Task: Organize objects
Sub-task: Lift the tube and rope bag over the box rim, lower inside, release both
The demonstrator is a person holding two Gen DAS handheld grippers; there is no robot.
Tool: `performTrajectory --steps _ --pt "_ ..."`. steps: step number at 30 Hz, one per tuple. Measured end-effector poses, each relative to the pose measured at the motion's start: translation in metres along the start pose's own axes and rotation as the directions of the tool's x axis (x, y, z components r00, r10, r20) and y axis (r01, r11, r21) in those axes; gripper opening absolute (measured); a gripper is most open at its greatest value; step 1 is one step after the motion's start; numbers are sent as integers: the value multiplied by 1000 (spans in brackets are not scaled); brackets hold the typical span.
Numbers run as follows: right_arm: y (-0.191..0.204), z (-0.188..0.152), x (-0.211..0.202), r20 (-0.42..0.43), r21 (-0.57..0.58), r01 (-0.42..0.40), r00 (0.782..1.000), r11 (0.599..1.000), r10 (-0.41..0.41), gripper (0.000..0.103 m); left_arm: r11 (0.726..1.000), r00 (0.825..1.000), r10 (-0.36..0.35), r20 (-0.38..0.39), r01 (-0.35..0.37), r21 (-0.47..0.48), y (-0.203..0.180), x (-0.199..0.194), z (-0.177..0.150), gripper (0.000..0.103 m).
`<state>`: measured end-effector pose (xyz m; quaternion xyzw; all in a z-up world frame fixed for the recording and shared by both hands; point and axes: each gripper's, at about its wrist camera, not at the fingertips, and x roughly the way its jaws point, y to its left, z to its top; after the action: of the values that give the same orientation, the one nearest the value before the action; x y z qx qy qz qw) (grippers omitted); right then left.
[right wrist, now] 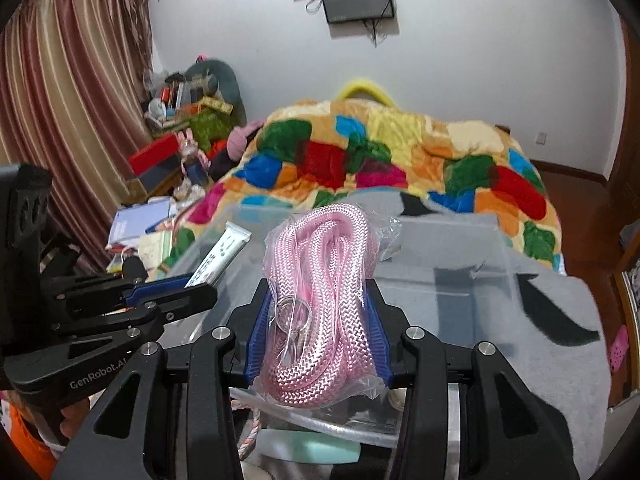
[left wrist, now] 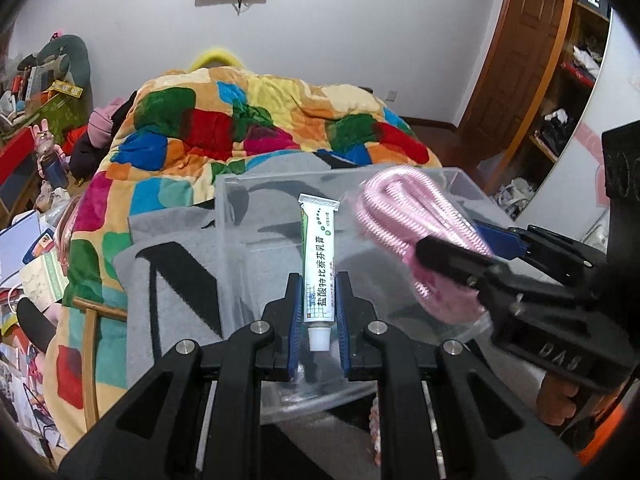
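My left gripper is shut on a white and green ointment tube, cap toward the camera, held over a clear plastic box on the bed. My right gripper is shut on a bagged coil of pink rope with a metal ring, also above the box. The right gripper and rope show at the right of the left wrist view. The left gripper and tube show at the left of the right wrist view.
The box rests on a grey blanket with black marks, spread over a colourful patchwork quilt. A cluttered desk and floor lie left of the bed. A braided cord and a pale green item lie below the box.
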<state>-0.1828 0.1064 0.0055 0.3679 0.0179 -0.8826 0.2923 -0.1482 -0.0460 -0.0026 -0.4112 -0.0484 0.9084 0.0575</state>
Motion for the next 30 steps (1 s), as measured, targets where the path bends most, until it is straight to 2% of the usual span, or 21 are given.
performTrajectory --steps 7,11,17,22,28,30 --pt "4 -10 13 -54 -55 34 998 998 -37 44 1000 1000 9 -9 -9 27 -8 6 -5 15" --pt "1 -10 8 -58 -44 14 998 999 -17 44 999 1000 21 8 -21 40 -10 -2 -6 19" --pt "8 -11 -22 -1 -81 20 1000 997 -20 44 998 998 30 61 -33 52 -15 -27 -7 31" --pt "11 -18 -53 50 -104 21 999 994 -16 47 996 990 42 131 -52 70 -22 -55 -14 55" --pt "15 -36 -79 81 -132 30 997 991 -20 50 995 984 41 176 -55 77 -27 -78 -28 71" --pt "15 -44 -85 84 -143 34 996 989 -22 51 996 983 36 179 -50 73 -27 -82 -34 74"
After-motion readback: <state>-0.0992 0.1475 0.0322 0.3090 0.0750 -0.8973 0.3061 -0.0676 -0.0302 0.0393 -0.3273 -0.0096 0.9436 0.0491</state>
